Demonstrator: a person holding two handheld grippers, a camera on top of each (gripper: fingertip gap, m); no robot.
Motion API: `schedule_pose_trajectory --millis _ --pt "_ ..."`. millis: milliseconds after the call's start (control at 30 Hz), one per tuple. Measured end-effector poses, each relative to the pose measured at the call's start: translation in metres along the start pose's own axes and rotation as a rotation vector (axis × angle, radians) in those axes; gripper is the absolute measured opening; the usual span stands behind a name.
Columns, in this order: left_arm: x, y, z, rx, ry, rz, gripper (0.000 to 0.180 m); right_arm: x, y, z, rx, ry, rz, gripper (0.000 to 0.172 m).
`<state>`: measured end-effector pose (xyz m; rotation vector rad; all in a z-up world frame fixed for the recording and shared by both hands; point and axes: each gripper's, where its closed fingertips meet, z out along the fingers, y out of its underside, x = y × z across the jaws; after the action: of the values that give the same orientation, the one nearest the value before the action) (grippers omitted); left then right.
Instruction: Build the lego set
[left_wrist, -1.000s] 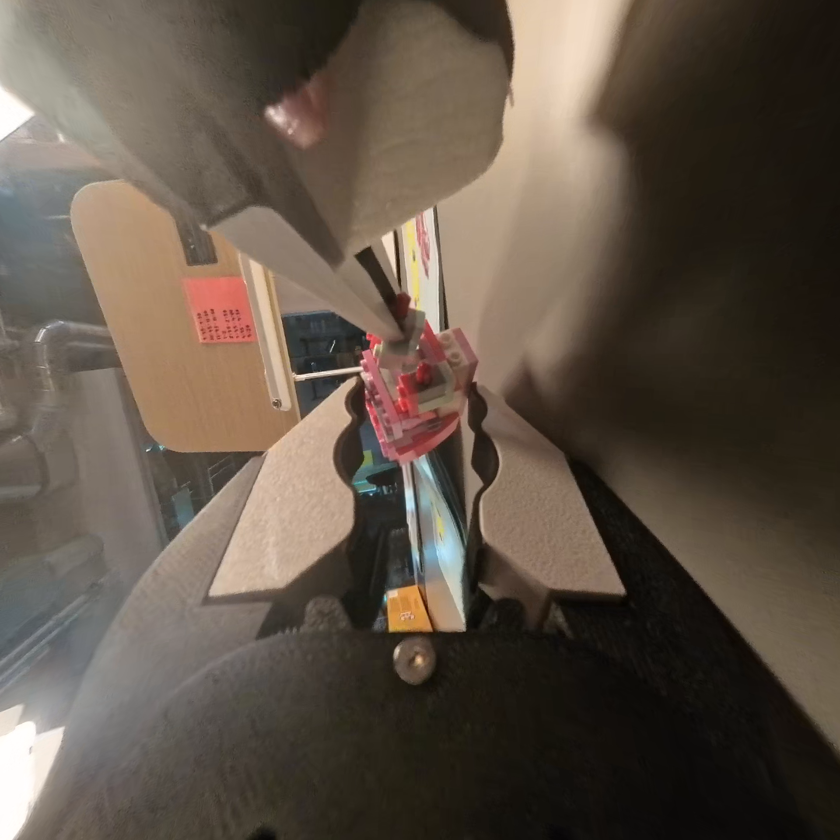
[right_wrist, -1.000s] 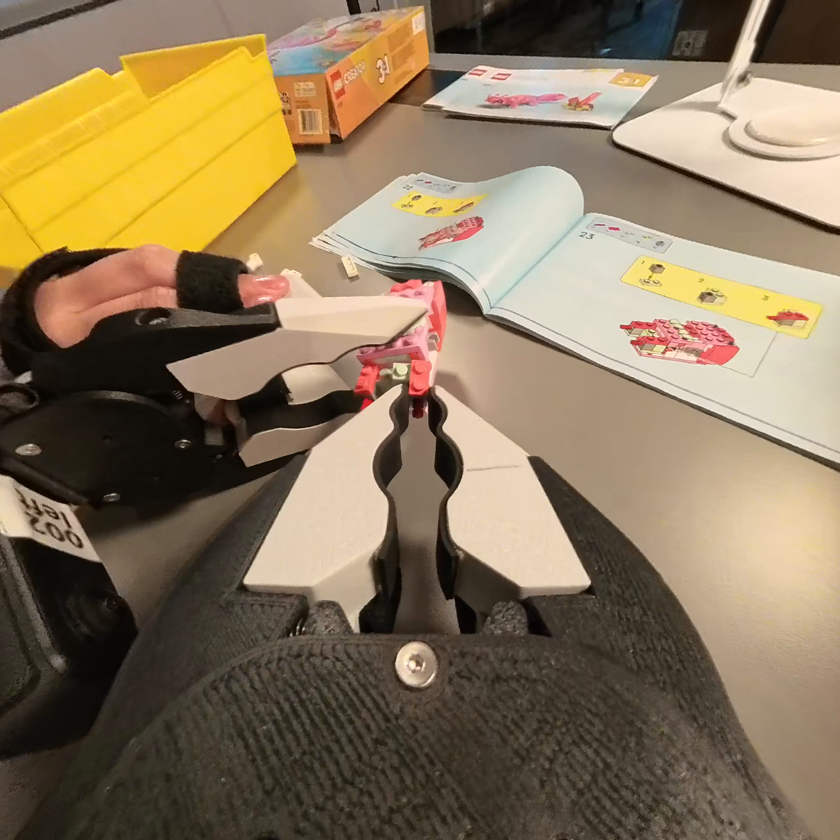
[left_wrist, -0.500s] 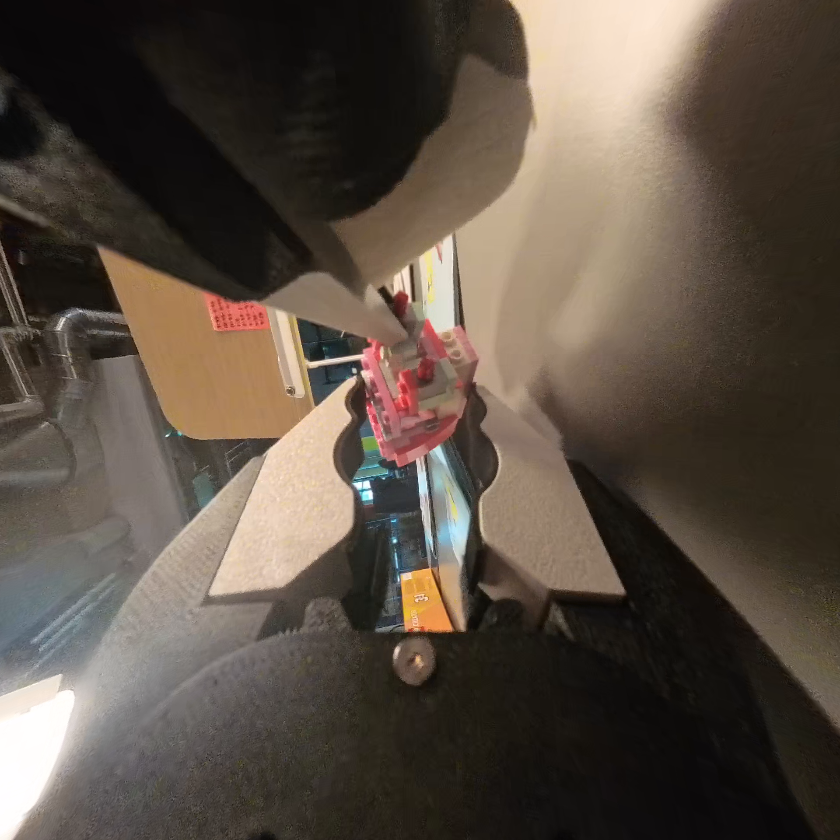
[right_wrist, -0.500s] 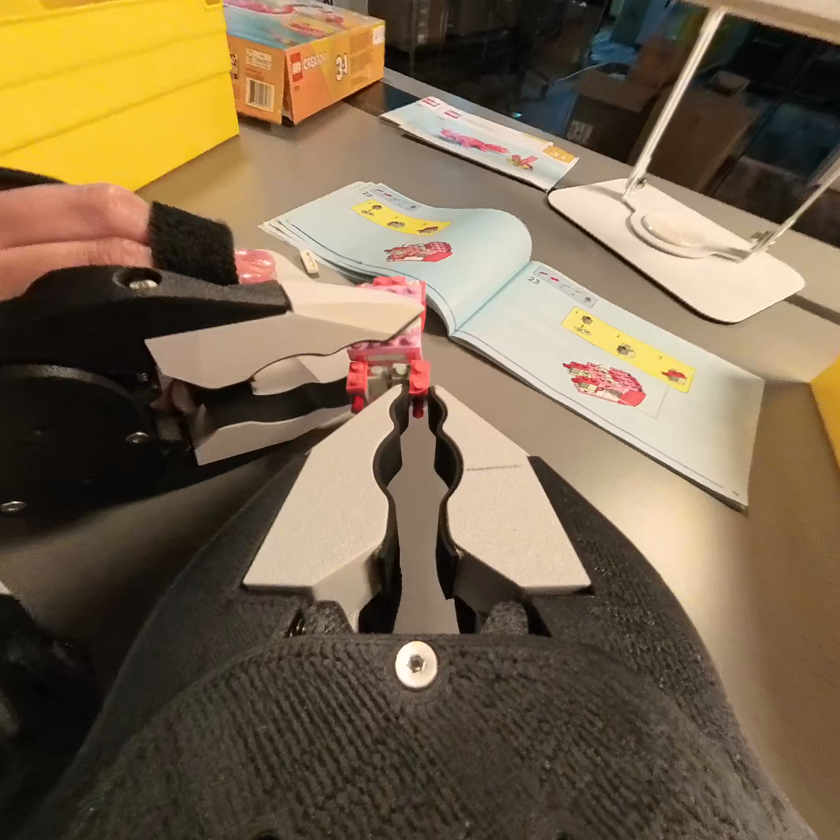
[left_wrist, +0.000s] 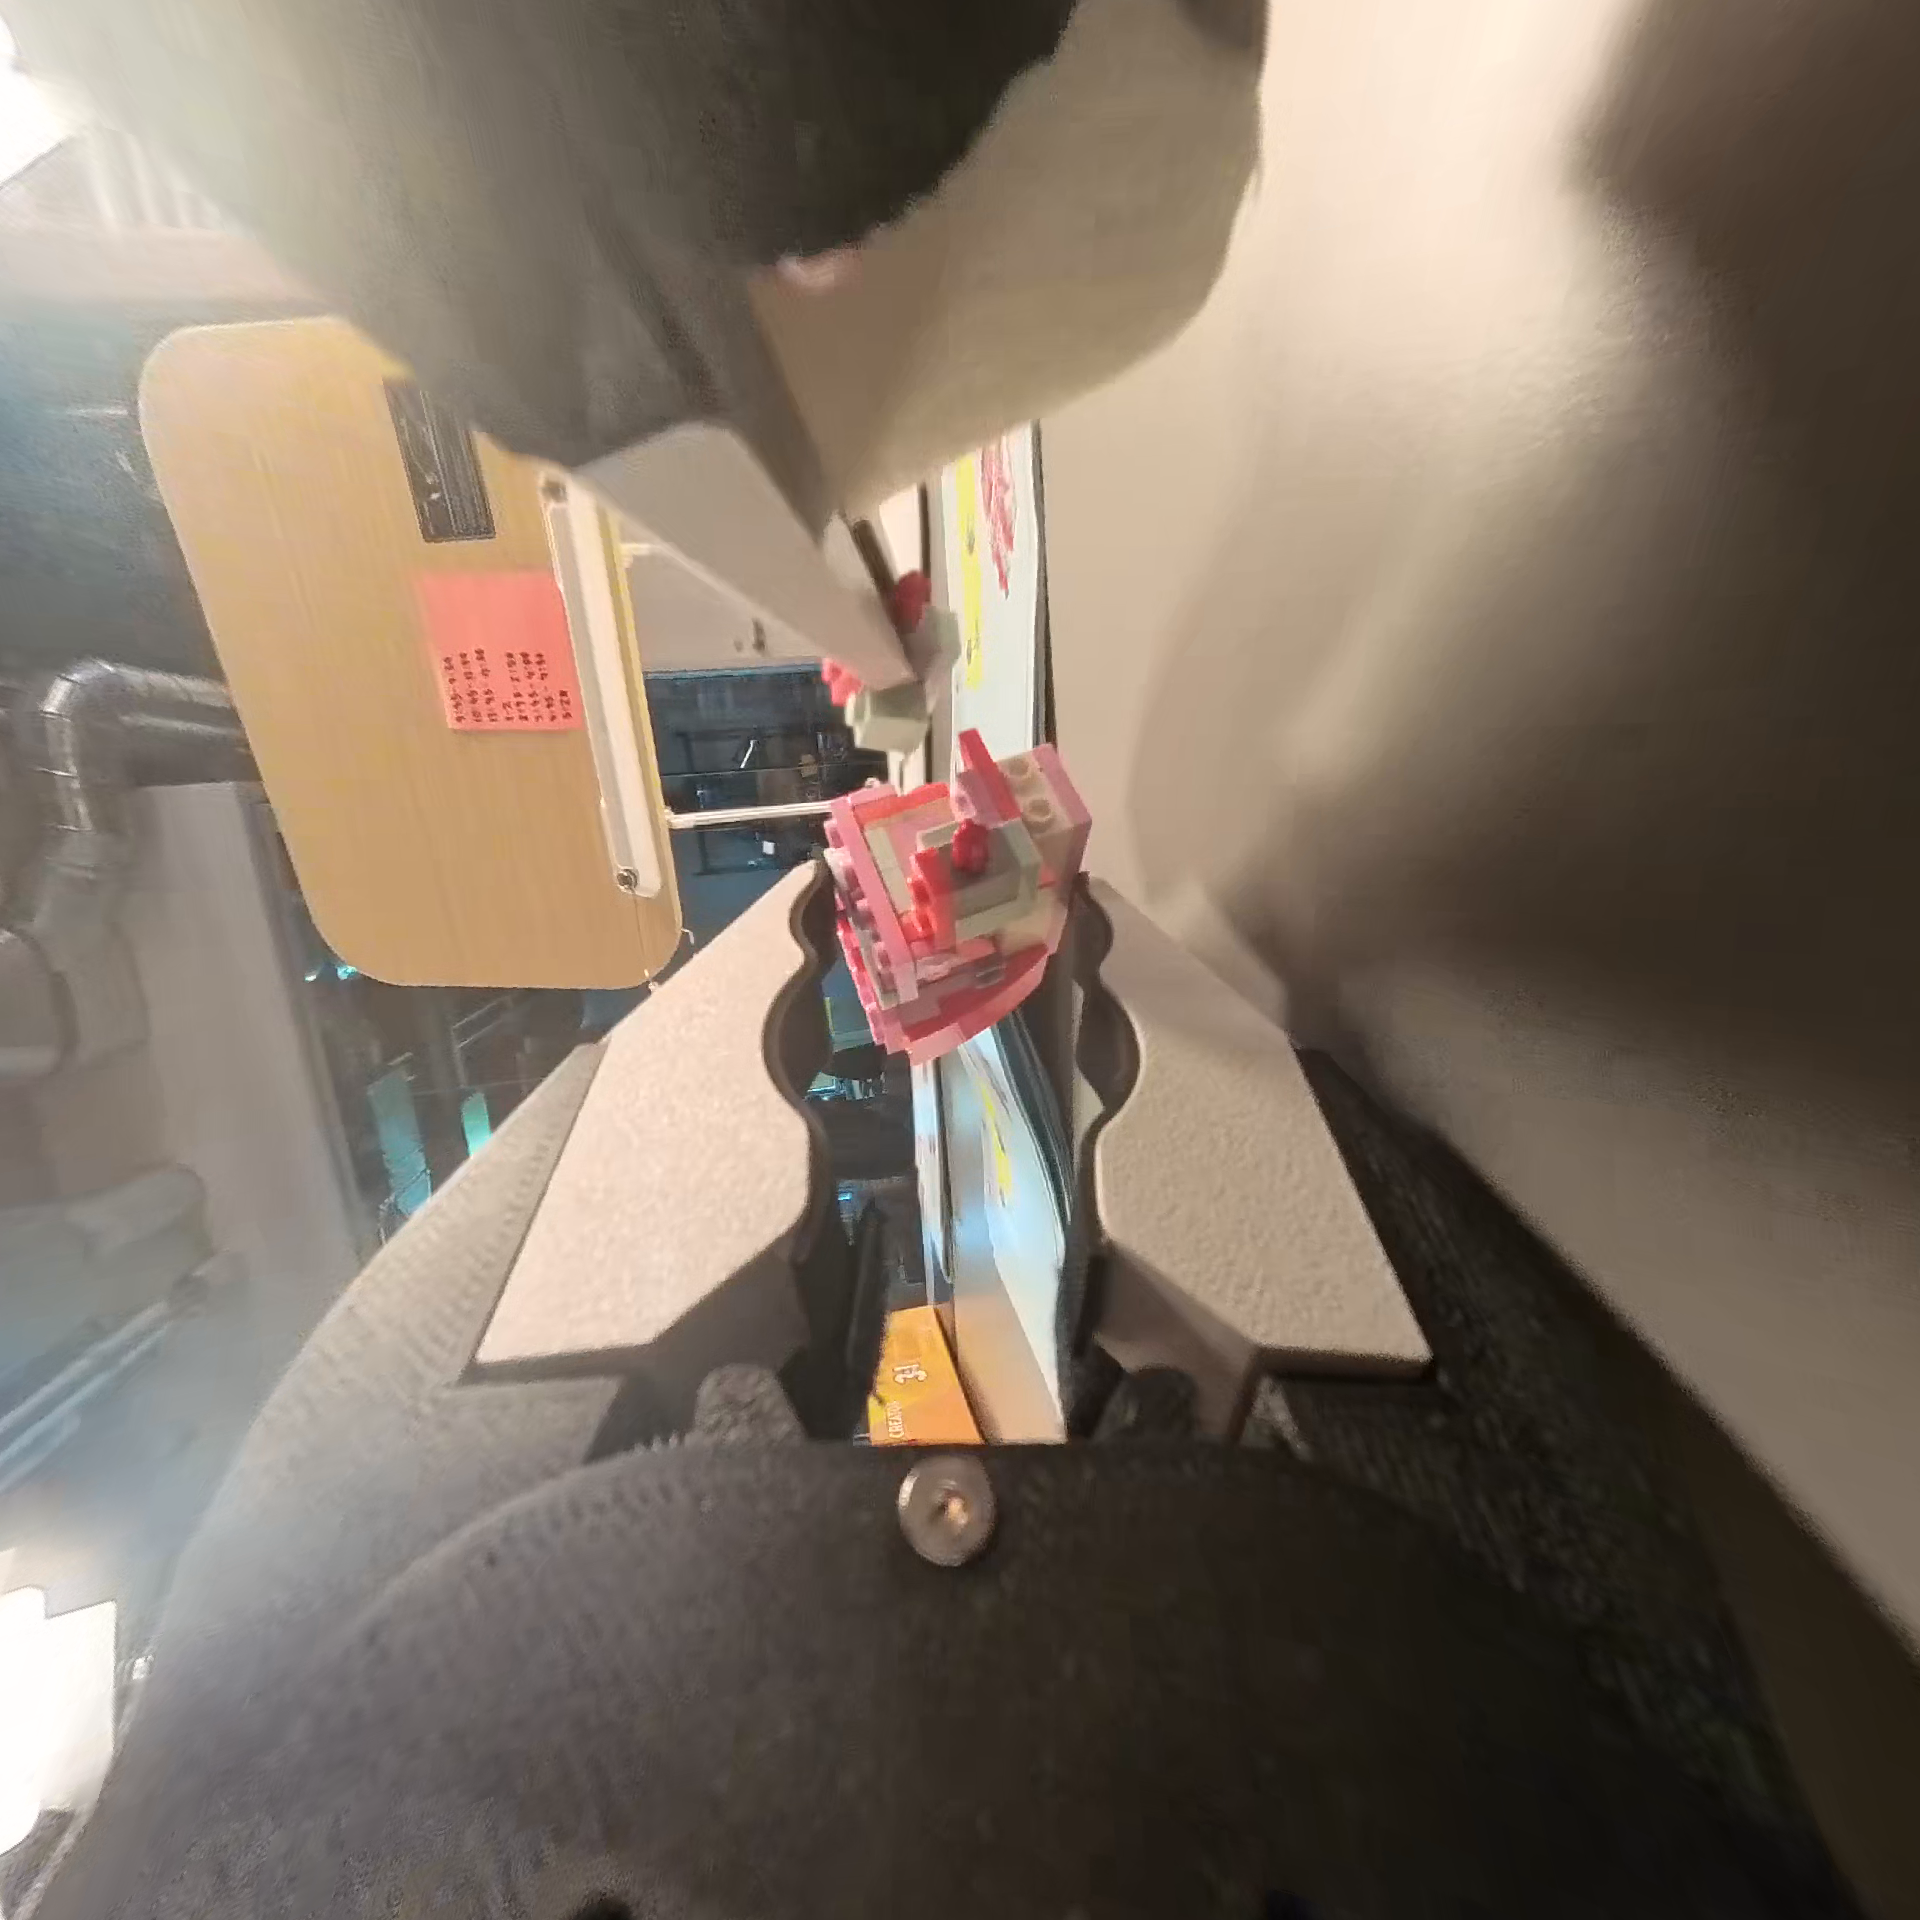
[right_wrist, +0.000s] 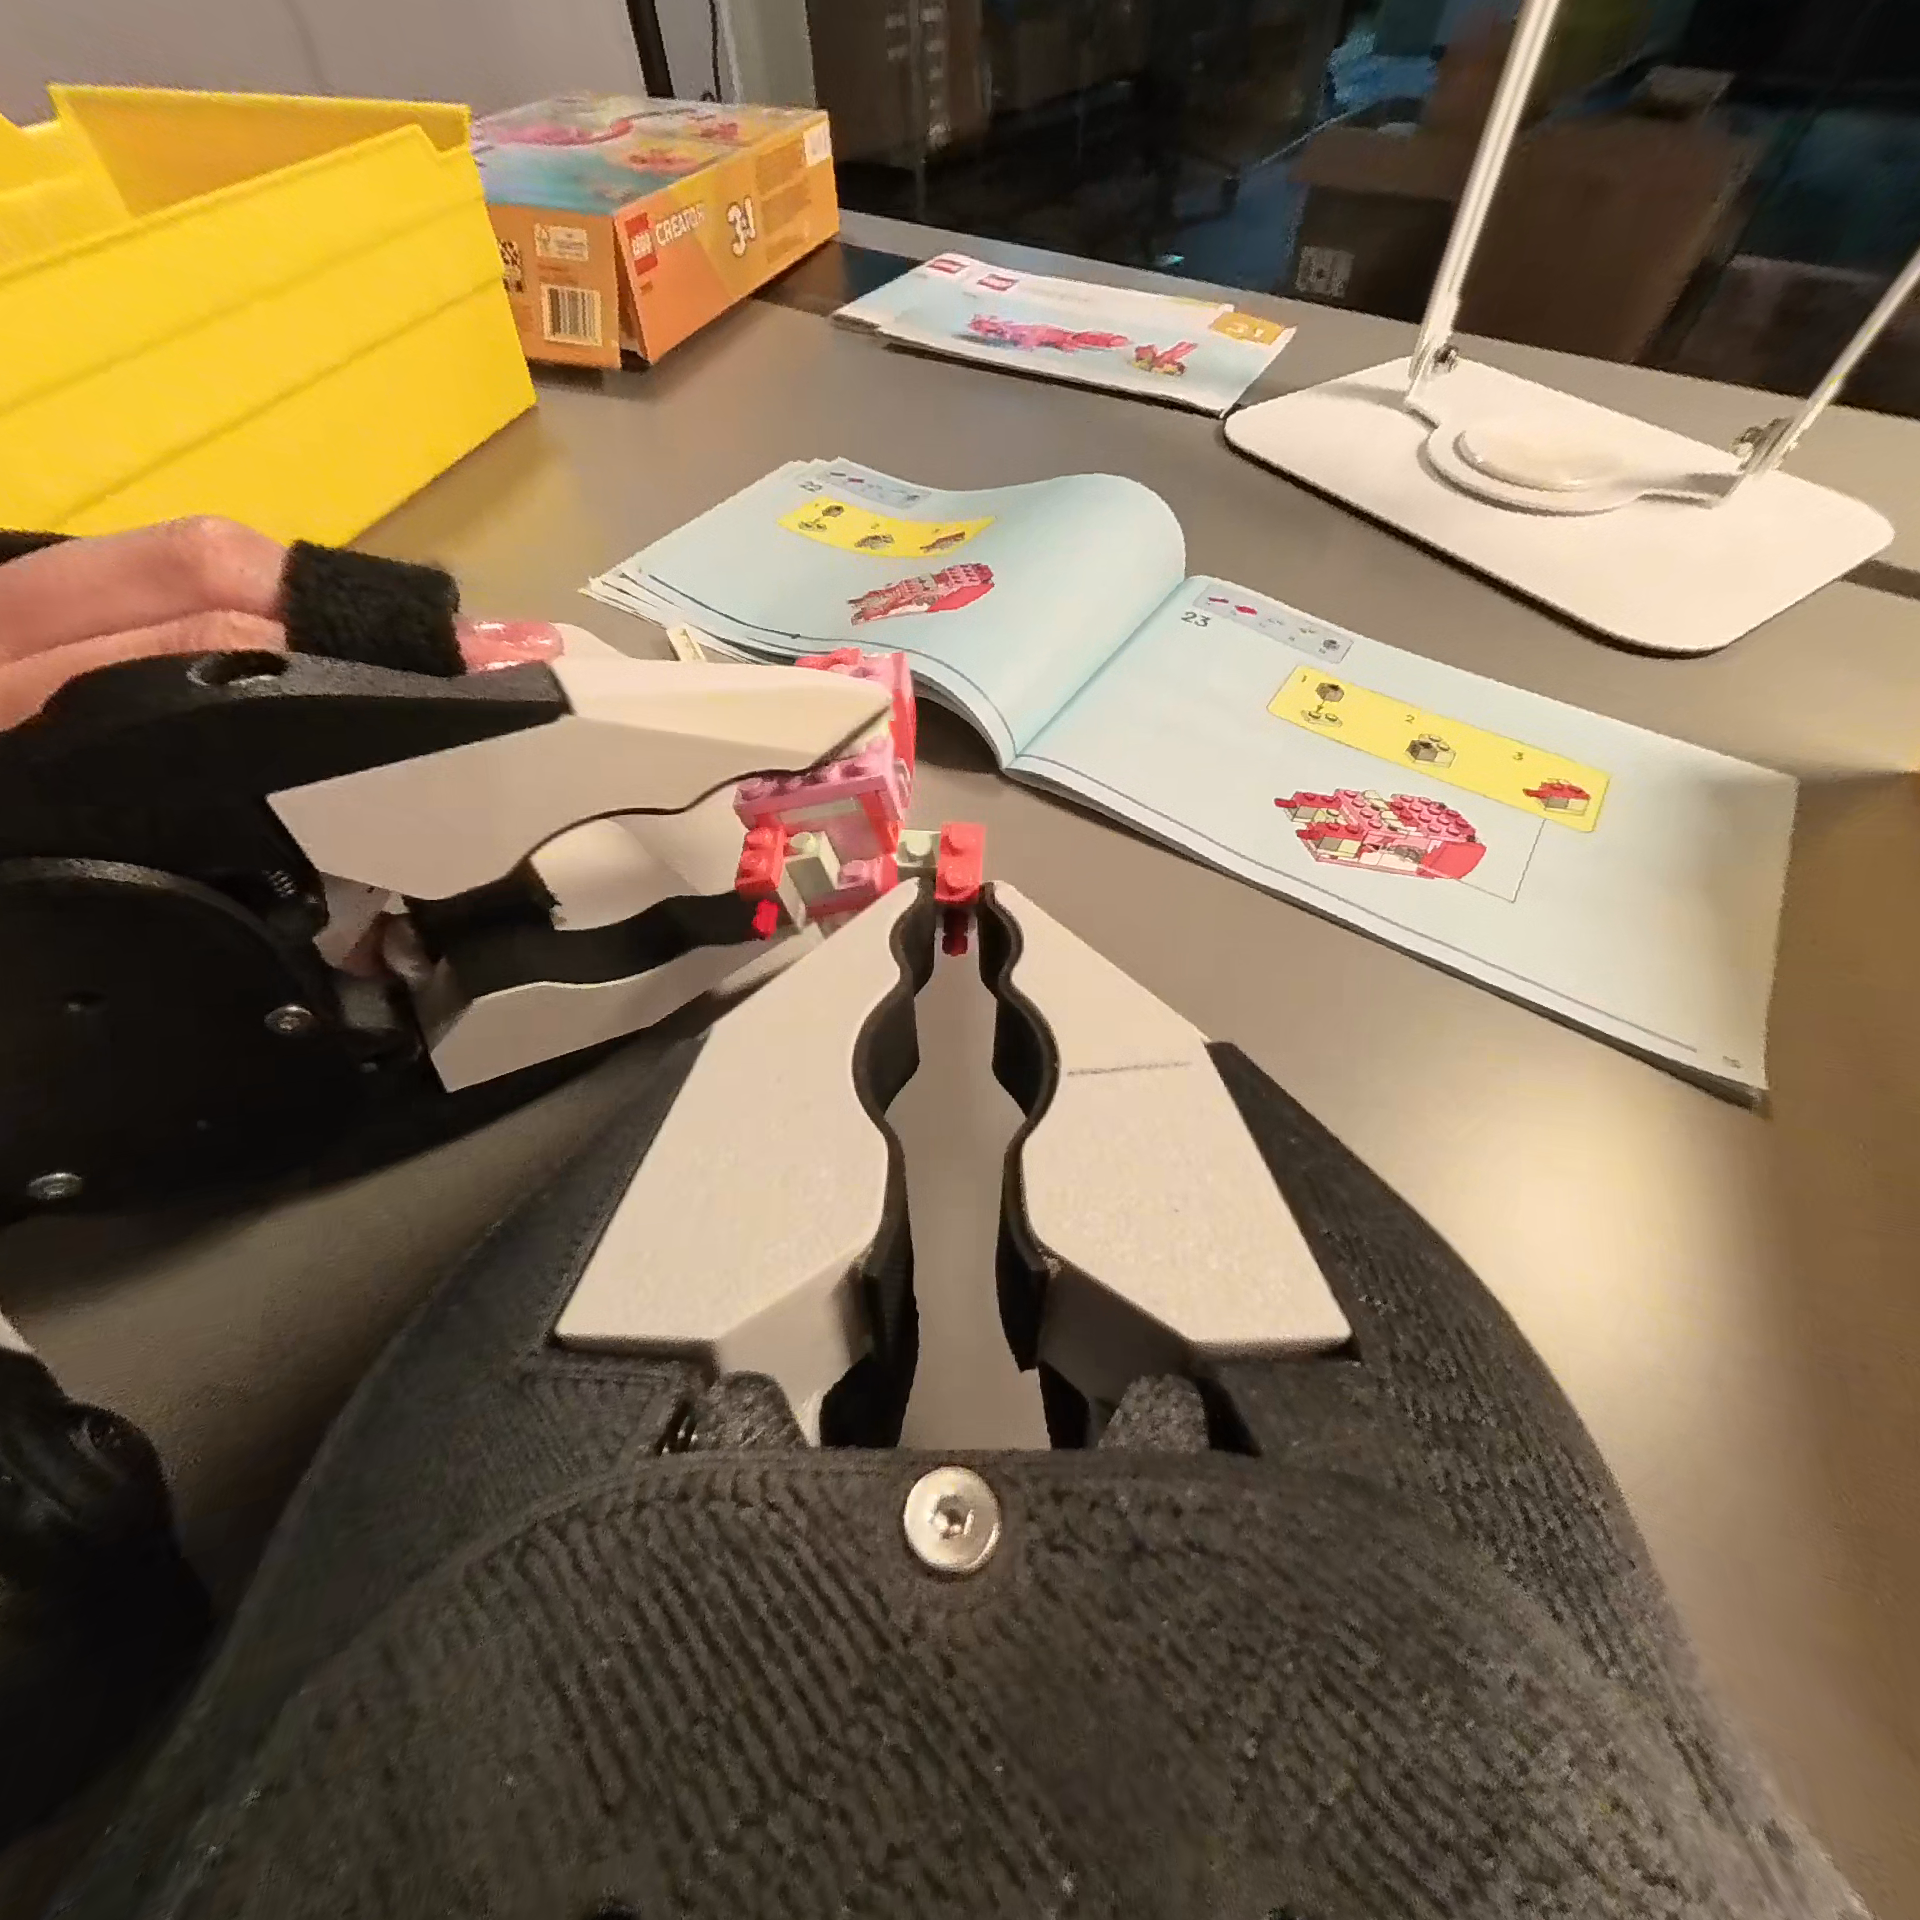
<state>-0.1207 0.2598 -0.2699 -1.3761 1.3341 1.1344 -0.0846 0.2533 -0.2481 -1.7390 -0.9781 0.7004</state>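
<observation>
Left hand-held gripper (right_wrist: 831, 810) clamps the pink brick model (right_wrist: 831, 800) above the counter (right_wrist: 1351, 1195); right hand-held gripper (right_wrist: 951, 904), jaws narrow, pinches a small red-and-grey brick piece (right_wrist: 956, 862) just beside the model at its 3 o'clock.

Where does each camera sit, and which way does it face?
Left wrist view: behind its own jaws, rolled sideways so the table stands upright at right; they clamp a pink brick model.
Right wrist view: behind its own jaws, facing across the table to a booklet.
Shared: both grippers, model, booklet.
</observation>
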Motion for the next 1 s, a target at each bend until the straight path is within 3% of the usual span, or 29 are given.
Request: schedule_pose_trajectory --millis 267,733,1000 --pt "0.0 -0.003 -0.002 0.019 -0.019 0.045 0.045 -0.009 0.002 0.003 -0.017 -0.053 0.004 0.006" --pt "0.002 -0.005 -0.002 0.015 -0.017 0.085 0.044 -0.011 0.005 0.006 -0.041 0.014 -0.139 0.006" --pt "-0.002 -0.006 -0.005 0.026 -0.034 0.08 0.044 -0.013 0.001 0.004 -0.013 -0.028 -0.108 0.006"
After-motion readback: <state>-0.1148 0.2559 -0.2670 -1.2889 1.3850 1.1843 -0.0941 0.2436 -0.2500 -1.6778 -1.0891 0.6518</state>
